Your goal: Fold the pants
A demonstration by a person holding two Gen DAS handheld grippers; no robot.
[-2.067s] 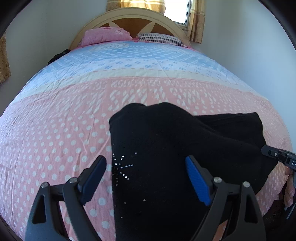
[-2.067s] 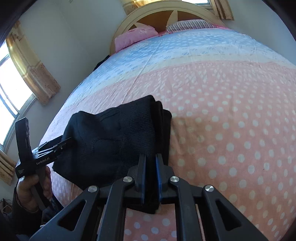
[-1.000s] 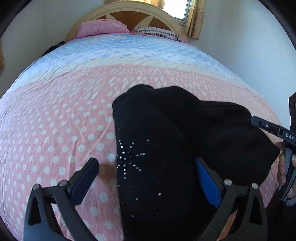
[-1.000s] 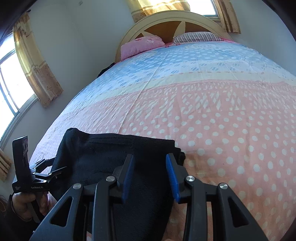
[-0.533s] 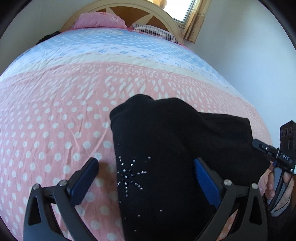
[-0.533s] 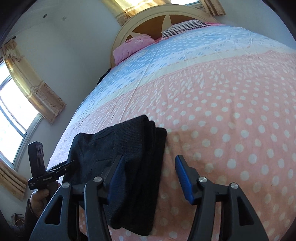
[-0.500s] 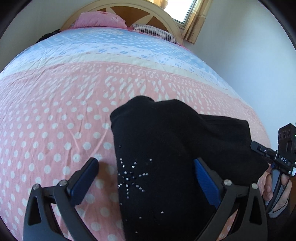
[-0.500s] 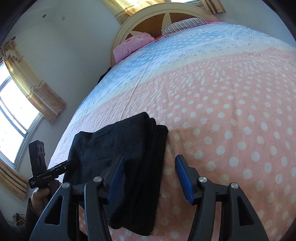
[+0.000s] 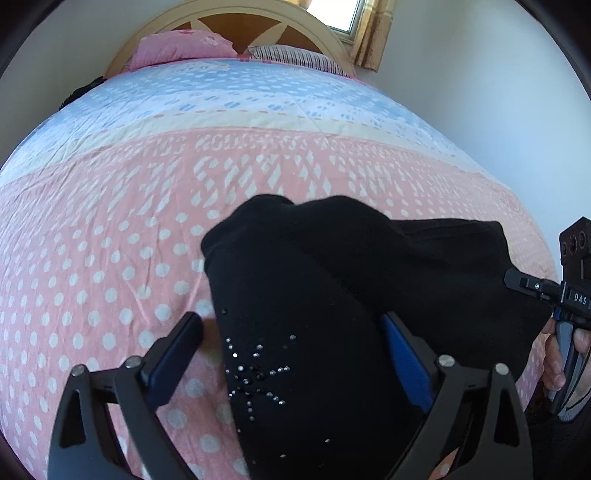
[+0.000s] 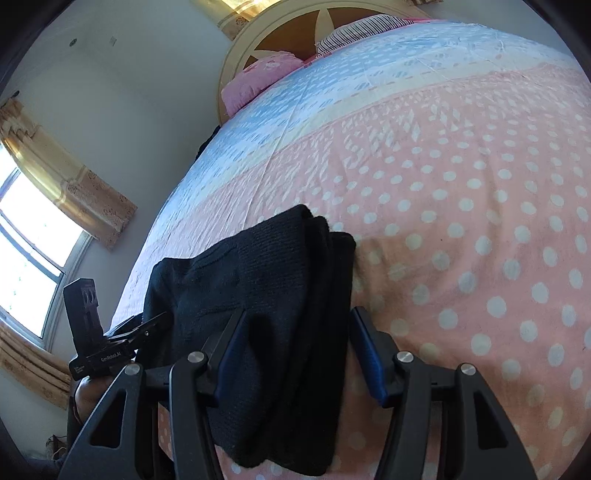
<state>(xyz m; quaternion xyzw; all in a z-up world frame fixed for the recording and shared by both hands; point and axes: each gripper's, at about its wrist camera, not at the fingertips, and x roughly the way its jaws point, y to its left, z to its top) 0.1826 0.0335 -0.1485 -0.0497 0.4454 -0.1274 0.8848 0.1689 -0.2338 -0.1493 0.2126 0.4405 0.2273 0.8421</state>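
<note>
1. Pants [image 9: 317, 295], black and folded into a thick bundle, lie on the pink polka-dot part of the bedspread [image 9: 110, 229] at the near end of the bed; a small star of rhinestones [image 9: 256, 365] shows on the top layer.
2. We hold our left gripper [image 9: 291, 347] with its fingers spread wide, one blue pad over the bedspread just left of the bundle, the other over the black cloth. The fingers straddle the near left portion of the pants; we cannot tell whether either pad touches the fabric.
3. We hold our right gripper [image 10: 295, 343] with its fingers apart too, though less widely. Its left finger sits over the black cloth and its right finger is at the bundle's right edge, beside the bare bedspread. Nothing is pinched between them.
4. From the right wrist view, the stacked folded edges of the pants [image 10: 280, 295] show as several layers along the right side of the bundle.
5. At the far end of the bed, a pink pillow [image 9: 177, 48] and a striped pillow [image 9: 295, 59] rest against the arched headboard [image 9: 236, 18].
</note>
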